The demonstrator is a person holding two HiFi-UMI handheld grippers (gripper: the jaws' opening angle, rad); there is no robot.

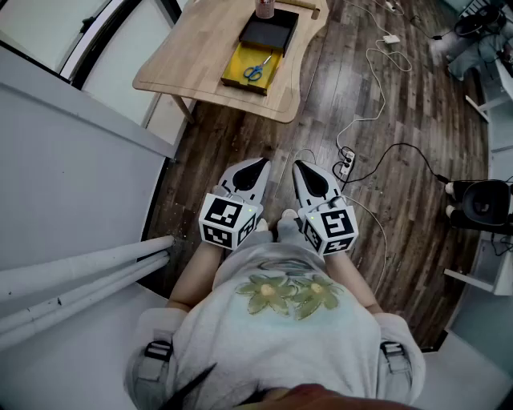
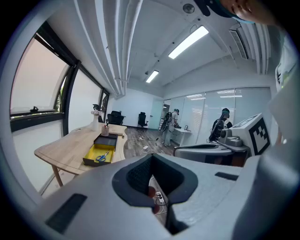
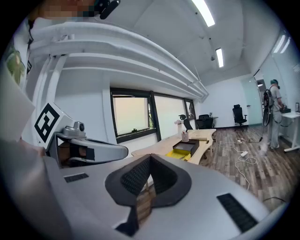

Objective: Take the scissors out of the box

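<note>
Ahead, wooden table (image 1: 192, 56) bearing yellow box (image 1: 235, 72), dark plank floor (image 1: 417, 112), trailing cables (image 1: 384, 88).

- The left gripper (image 1: 258, 166) and the right gripper (image 1: 302, 166) sat side by side over the floor (image 1: 417, 104), jaws pointing toward the surface (image 1: 184, 56).
- The surface stood well ahead of the jaws, to their left.
- The box (image 1: 236, 68) lay near the surface's edge closest to the jaws, with the scissors (image 1: 257, 70) inside it.
- A second tray (image 1: 268, 32) lay just behind the box, farther from the jaws, and a cup (image 1: 264, 8) stood beyond that.
- A power strip (image 1: 345, 166) lay on the floor just right of the right gripper's jaws.
- Pipes (image 1: 80, 276) ran left of and behind the left gripper's jaws.
</note>
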